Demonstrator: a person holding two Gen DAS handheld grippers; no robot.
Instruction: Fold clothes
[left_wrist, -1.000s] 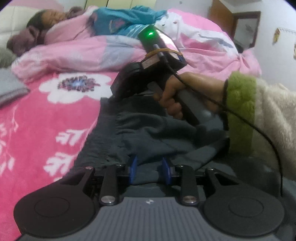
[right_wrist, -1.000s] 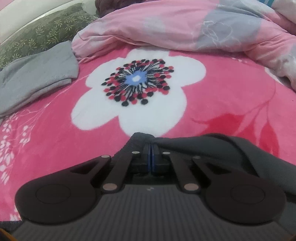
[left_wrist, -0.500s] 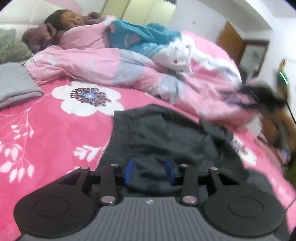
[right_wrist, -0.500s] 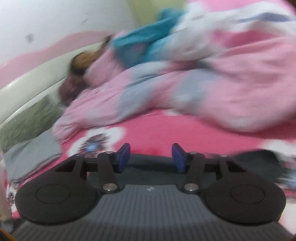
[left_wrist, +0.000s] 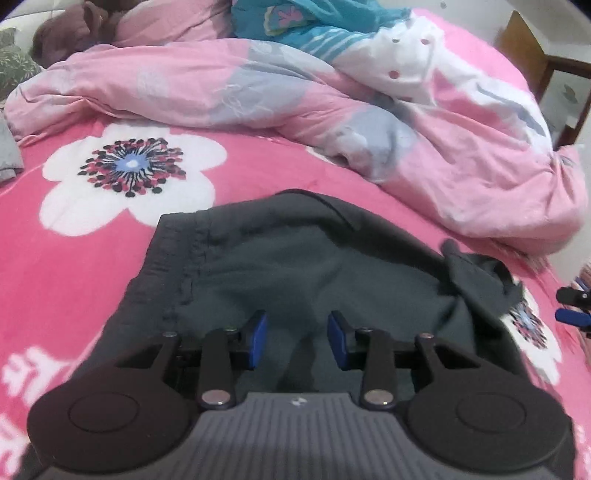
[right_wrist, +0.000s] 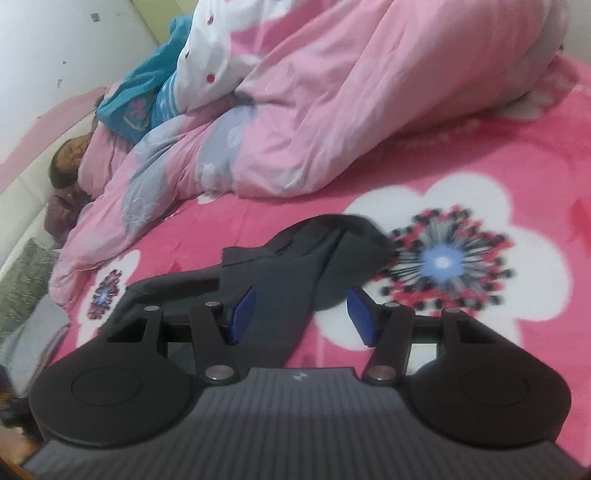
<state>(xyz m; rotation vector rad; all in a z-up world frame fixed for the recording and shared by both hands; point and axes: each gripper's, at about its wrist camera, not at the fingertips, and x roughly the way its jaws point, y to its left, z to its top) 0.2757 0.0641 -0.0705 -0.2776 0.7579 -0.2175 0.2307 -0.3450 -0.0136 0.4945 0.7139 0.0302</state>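
Left gripper (left_wrist: 297, 338): blue pads (left_wrist: 258, 338) apart, nothing pinched, dark grey soft cloth garment (left_wrist: 295, 258) lying under and between them. Stretching away ahead of these fingers, that garment, flat on the bright pink fleece blanket with big white flowers (left_wrist: 74, 258). Left of the fingers, a white flower with a blue middle (left_wrist: 131, 164). Beyond the garment, a rumpled pale pink and grey quilt (left_wrist: 258, 92). Far right of the fingers, just the tips of the other gripper (left_wrist: 572, 306).

Right gripper (right_wrist: 300, 315): blue pads (right_wrist: 243, 315) wide apart, holding nothing. Between them and just ahead, a bunched end of the dark grey garment (right_wrist: 314, 258), lying on the blanket. Right of the fingers, another big white flower (right_wrist: 443, 262). Far ahead and to the left, a person tucked under the quilt (right_wrist: 68, 162).
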